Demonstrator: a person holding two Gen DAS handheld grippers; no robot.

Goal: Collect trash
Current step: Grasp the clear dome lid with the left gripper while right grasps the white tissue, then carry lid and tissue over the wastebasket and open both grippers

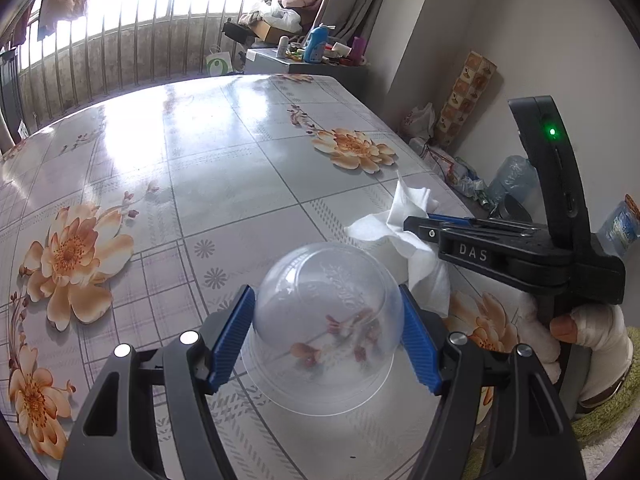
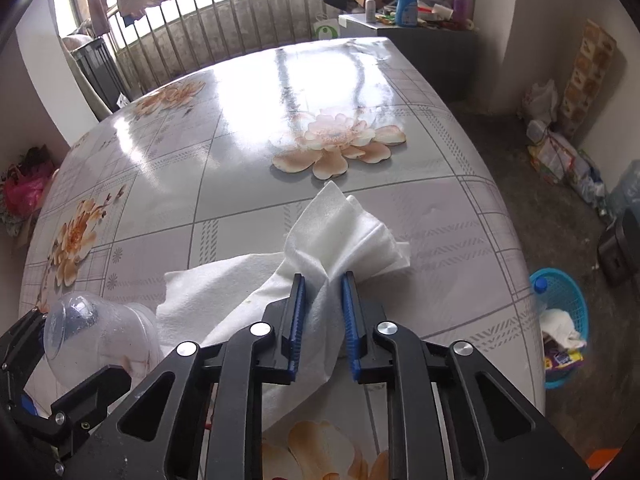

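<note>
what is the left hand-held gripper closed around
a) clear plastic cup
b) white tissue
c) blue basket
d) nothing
a: the left hand-held gripper has its blue pads pressed on both sides of the clear plastic cup, while the white tissue sits in the right hand-held gripper.

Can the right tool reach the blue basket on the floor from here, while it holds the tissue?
Probably yes: the right tool grips the tissue, and the blue basket stands off the table's right edge with nothing visible between.

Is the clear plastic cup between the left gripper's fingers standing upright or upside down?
Upside down. The clear plastic cup has its wide rim low by the table and its closed base up; the left gripper grips its sides.
</note>
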